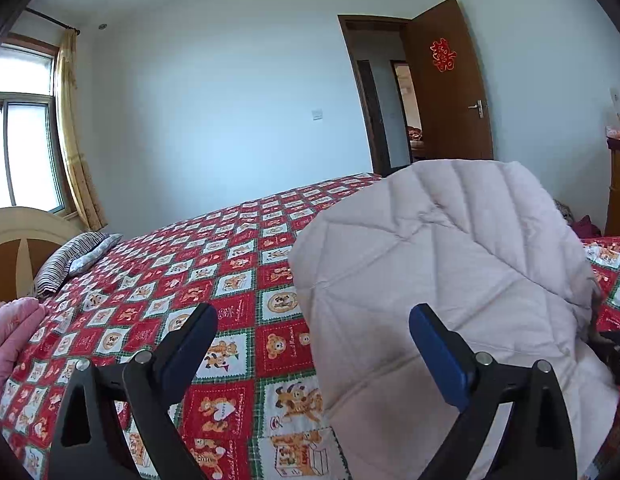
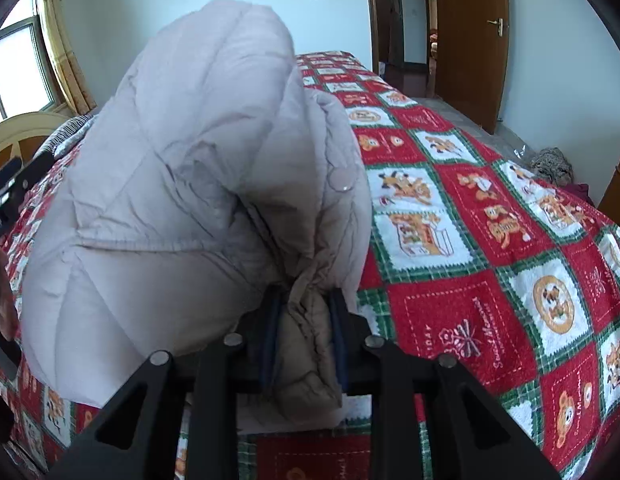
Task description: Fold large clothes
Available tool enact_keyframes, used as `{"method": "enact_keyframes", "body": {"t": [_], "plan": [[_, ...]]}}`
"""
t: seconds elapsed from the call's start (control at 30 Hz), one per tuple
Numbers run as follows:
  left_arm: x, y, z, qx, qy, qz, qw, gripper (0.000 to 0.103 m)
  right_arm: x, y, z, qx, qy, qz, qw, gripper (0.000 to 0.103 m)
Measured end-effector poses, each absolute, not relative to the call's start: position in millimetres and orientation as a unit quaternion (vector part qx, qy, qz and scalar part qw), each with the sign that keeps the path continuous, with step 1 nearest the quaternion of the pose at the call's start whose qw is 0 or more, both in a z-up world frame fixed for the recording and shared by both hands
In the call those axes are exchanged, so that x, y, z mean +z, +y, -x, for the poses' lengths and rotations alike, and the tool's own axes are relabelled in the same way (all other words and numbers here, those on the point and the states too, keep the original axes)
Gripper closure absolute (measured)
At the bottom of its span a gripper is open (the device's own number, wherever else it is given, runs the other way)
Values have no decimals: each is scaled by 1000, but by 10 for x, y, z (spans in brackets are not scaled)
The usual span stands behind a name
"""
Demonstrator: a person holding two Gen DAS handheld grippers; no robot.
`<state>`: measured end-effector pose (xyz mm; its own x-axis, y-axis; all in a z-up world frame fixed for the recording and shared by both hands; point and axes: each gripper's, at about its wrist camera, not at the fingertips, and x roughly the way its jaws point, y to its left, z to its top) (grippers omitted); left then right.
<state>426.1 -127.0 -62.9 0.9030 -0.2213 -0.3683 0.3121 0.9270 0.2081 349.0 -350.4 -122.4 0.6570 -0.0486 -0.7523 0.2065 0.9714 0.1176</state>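
A pale grey-white quilted puffer jacket point(image 1: 441, 264) is lifted above the bed, bulging up in a hump. In the right wrist view the jacket point(image 2: 182, 168) fills the left and middle. My right gripper point(image 2: 306, 312) is shut on a bunched tan-lined edge of the jacket and holds it up. My left gripper point(image 1: 313, 320) is open and empty, its blue-padded fingers point(image 1: 437, 344) spread wide. The right finger overlaps the jacket's lower left part; whether it touches the jacket I cannot tell.
The bed is covered by a red, white and green patchwork spread point(image 1: 190, 280) with bear pictures. A striped pillow point(image 1: 70, 260) and headboard point(image 1: 14, 240) lie at the left, pink bedding point(image 1: 14, 328) near the left edge. A brown door point(image 1: 445, 80) stands open. Clothes lie on the floor point(image 2: 553, 164).
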Motion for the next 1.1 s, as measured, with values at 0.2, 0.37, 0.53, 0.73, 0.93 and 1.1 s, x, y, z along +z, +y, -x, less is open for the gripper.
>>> {"method": "enact_keyframes", "body": {"t": [0.2,0.37,0.53,0.73,0.93,1.1], "plan": [[-865,-1680,-4542,-148,212,-188,947,6,-853,-3639,-3316,-97,377,-132,912,65],[-856,-1785,-4539,-163,212,-184,946,6,-252,-3384,-3458,-103,306,-85,942,61],[-734,-1849,-4564,-160,201,-200,945,6,-179,-3224,-4184,-77,305,-75,946,59],[-535,-1799,-4836,-132,202,-159,957,5,-510,-3296,-4481,-84,339,-64,935,59],[-870,-2238,-4985,-150,248,-205,935,5,-851,-3501,-4434,-91,353,-65,929,55],[-1038,-2290,-5047,-151,265,-179,935,2,-995,-3666,-4466,-81,368,-89,922,50]]}}
